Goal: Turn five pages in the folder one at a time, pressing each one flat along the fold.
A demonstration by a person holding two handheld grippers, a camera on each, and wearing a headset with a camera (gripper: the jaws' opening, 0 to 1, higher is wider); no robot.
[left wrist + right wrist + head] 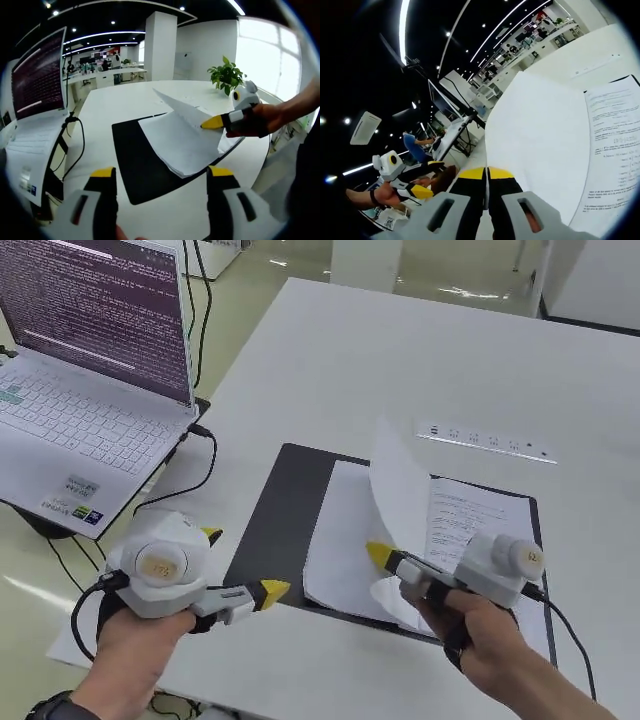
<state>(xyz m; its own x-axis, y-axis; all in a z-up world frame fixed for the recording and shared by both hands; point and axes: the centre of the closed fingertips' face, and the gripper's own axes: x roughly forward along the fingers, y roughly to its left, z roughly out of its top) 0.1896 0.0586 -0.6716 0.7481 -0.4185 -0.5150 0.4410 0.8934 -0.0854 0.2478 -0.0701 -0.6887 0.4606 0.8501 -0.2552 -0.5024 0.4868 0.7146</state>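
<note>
Black folder point(272, 515) lies open, one page point(400, 490) lifted.

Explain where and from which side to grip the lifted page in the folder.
Grip the lifted page at its near edge, coming from the person's side, where the right gripper pinches it: that edge bows up clear of the folder, so jaws can straddle it.

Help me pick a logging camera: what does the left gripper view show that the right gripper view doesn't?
Left gripper view: the turned pages lying flat, and the right hand holding the right gripper. Right gripper view: the printed page underneath, and the left hand holding the open left gripper. Both: the lifted page, pinched by the right gripper.
</note>
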